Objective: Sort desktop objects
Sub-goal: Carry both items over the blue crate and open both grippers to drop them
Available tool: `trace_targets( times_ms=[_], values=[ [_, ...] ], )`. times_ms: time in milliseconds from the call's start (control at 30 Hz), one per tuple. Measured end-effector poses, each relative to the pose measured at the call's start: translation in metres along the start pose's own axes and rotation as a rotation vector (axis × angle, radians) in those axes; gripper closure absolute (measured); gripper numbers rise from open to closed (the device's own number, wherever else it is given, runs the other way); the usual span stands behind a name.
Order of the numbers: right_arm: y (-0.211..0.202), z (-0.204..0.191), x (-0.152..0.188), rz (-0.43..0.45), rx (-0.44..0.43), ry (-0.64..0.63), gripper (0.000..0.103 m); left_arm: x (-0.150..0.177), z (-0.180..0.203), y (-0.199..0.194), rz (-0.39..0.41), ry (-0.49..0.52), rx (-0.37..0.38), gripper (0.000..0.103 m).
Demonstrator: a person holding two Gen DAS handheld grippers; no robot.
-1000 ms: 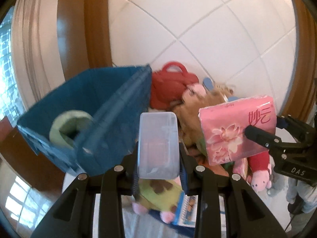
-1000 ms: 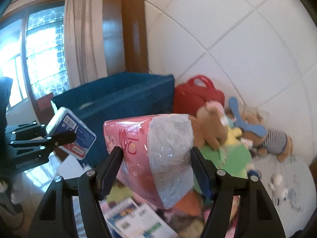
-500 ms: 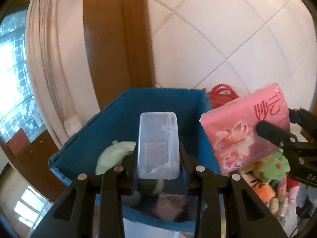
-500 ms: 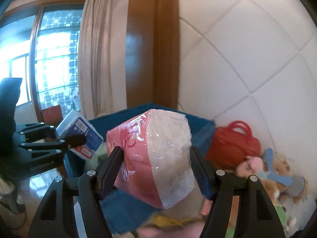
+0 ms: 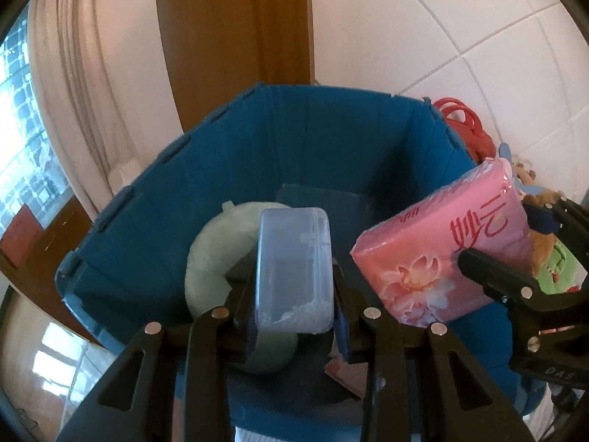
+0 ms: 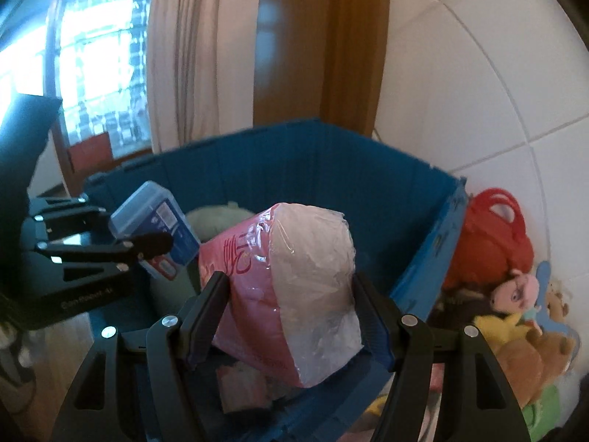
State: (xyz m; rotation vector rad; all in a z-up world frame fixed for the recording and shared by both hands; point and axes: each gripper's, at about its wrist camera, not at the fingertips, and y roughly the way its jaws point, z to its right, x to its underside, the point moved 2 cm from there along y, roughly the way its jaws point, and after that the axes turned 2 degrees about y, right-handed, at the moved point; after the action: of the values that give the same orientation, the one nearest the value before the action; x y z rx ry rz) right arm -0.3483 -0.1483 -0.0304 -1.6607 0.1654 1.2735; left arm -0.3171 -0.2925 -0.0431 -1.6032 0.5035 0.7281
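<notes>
Both tongs we hold above blue bin [image 5: 228, 169]: left tongs [image 5: 294, 294] clamp clear plastic box [image 5: 292, 269]; right tongs [image 6: 291, 316] grip pink tissue pack [image 6: 294, 294], red Chinese characters printed.

Two grippers – the left gripper [image 5: 294, 287] and the right gripper [image 6: 291, 305]. One clear plastic box [image 5: 292, 269], one pink tissue pack [image 6: 294, 294]. One blue bin [image 5: 331, 154] – inside it one green cushion [image 5: 210, 254], plus some pink and dark items at the bottom too hidden to count. One red bag [image 6: 493, 235]. Beside the bin a heap of plush toys [image 6: 515, 316]: at least four show, a pink-faced one, a yellow, a brown and a green; the rest of the pile blurs together. One curtain [image 6: 191, 55].
</notes>
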Motion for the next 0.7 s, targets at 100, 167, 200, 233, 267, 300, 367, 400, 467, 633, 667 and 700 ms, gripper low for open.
trace_targets(
  times_ms=[100, 167, 200, 233, 267, 300, 367, 400, 467, 633, 667, 700],
  values=[
    [0.005, 0.0, 0.003, -0.019, 0.014, 0.005, 0.035, -0.002, -0.002, 0.005, -0.013, -0.004, 0.004, 0.059],
    [0.003, 0.0, 0.004, -0.019, 0.021, 0.005, 0.035, -0.003, -0.002, 0.005, -0.009, -0.006, 0.0, 0.037],
    [0.001, 0.0, 0.005, -0.019, 0.024, 0.006, 0.035, -0.003, -0.002, 0.004, -0.002, -0.005, -0.005, 0.026],
    [0.0, 0.0, 0.005, -0.015, 0.029, 0.005, 0.035, -0.003, -0.001, 0.003, 0.004, -0.004, -0.009, 0.023],
    [-0.001, 0.0, 0.004, -0.011, 0.032, 0.005, 0.034, -0.003, 0.0, 0.002, 0.011, -0.003, -0.013, 0.023],
    [-0.002, 0.0, 0.003, -0.007, 0.035, 0.005, 0.033, -0.003, 0.0, 0.001, 0.012, 0.0, -0.011, 0.023],
    [-0.005, -0.001, 0.001, -0.002, 0.039, 0.003, 0.033, -0.002, 0.001, 0.0, 0.011, 0.001, -0.012, 0.022],
    [-0.007, -0.001, 0.001, 0.0, 0.04, 0.001, 0.032, -0.002, 0.001, 0.001, 0.009, 0.001, -0.013, 0.023],
    [-0.01, -0.002, 0.0, 0.004, 0.041, -0.001, 0.026, -0.001, 0.001, 0.0, 0.005, 0.001, -0.013, 0.022],
    [-0.016, -0.002, 0.002, 0.014, 0.056, -0.005, 0.008, 0.003, 0.001, -0.003, -0.002, 0.001, -0.014, 0.022],
    [-0.018, -0.002, 0.002, 0.016, 0.059, -0.006, 0.008, 0.004, 0.001, -0.004, -0.002, 0.0, -0.014, 0.022],
    [-0.02, -0.002, 0.002, 0.018, 0.061, -0.005, 0.008, 0.004, 0.001, -0.005, -0.002, -0.001, -0.014, 0.022]
  ],
)
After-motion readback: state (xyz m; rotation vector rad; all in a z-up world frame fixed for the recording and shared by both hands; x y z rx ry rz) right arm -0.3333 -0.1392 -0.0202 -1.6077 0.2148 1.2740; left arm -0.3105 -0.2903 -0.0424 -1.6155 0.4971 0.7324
